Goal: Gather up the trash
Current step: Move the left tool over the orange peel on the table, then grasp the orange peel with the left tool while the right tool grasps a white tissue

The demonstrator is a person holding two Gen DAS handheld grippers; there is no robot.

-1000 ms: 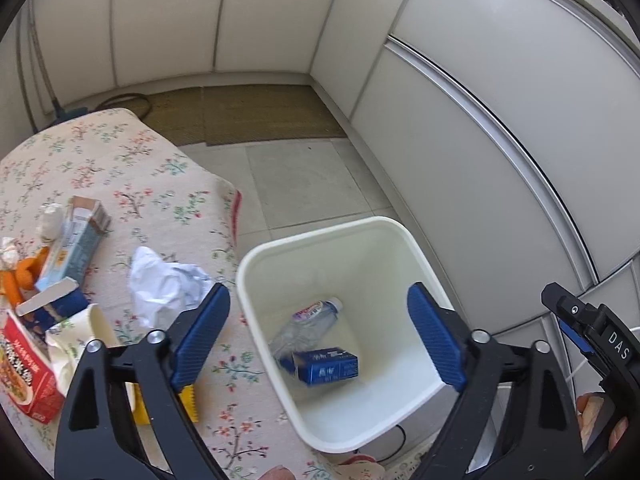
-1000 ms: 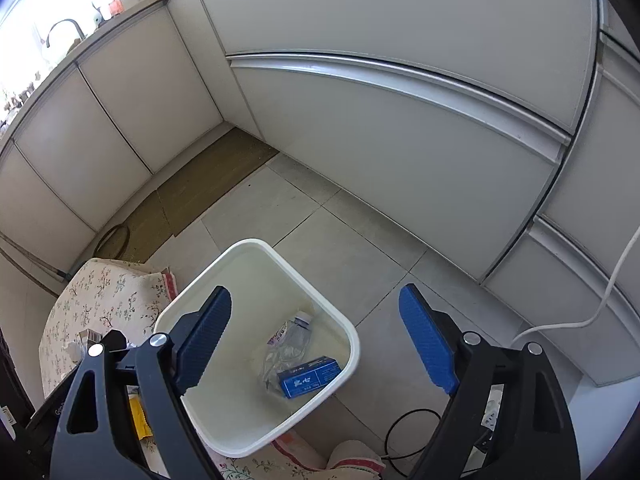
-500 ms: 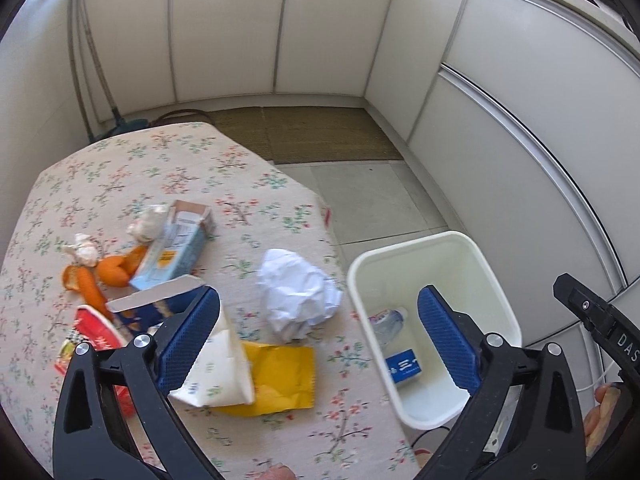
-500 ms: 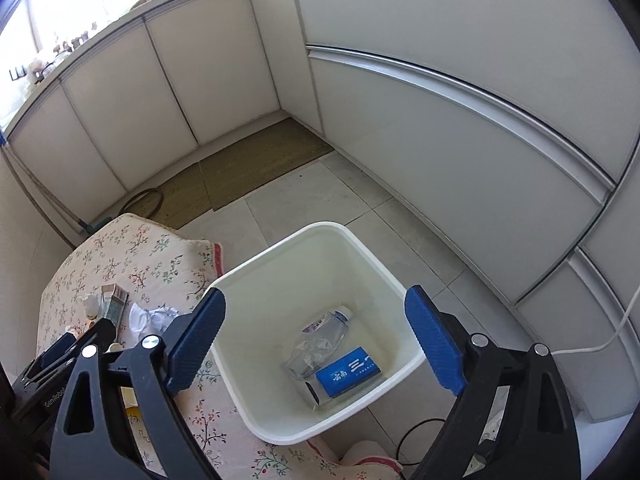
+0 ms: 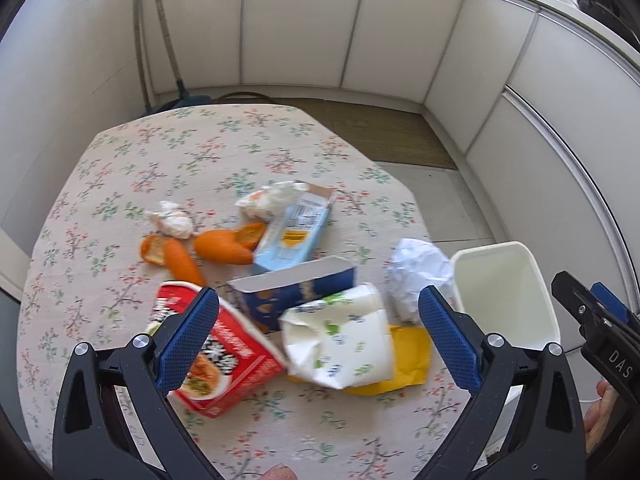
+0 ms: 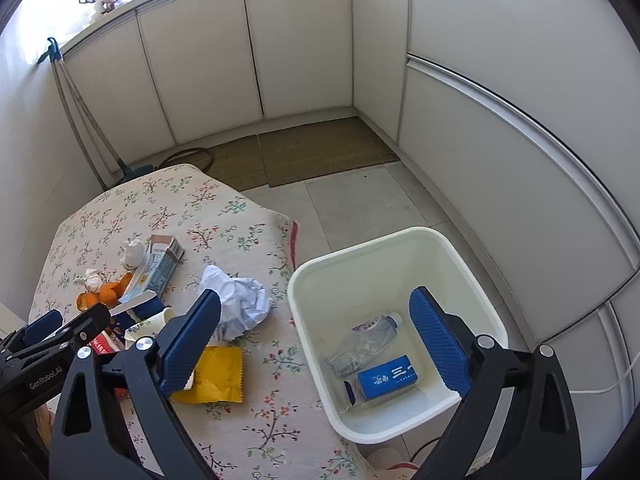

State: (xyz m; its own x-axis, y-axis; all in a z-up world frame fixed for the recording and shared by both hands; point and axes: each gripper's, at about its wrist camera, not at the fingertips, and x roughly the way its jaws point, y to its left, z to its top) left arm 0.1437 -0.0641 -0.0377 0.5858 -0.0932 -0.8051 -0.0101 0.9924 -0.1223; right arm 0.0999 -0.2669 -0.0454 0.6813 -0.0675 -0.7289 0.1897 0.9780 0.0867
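Trash lies on the floral table (image 5: 168,152): a crumpled white paper ball (image 5: 418,268), a crushed white cup (image 5: 340,340), a yellow packet (image 5: 408,356), a red noodle box (image 5: 224,368), a dark blue carton (image 5: 296,288), a light blue carton (image 5: 294,236) and orange peels (image 5: 224,246). My left gripper (image 5: 318,332) is open and empty above the cup. The white bin (image 6: 400,320) stands on the floor beside the table and holds a plastic bottle (image 6: 366,340) and a blue box (image 6: 386,376). My right gripper (image 6: 316,340) is open and empty over the bin's left rim.
White cabinets (image 6: 304,48) line the back and right walls. A brown mat (image 6: 308,152) lies on the tiled floor. Mop handles (image 6: 80,108) lean in the left corner. A white cable (image 6: 616,380) runs at the right.
My left gripper has swung left from over the bin to over the trash on the table. My right gripper has shifted left, so the table shows more.
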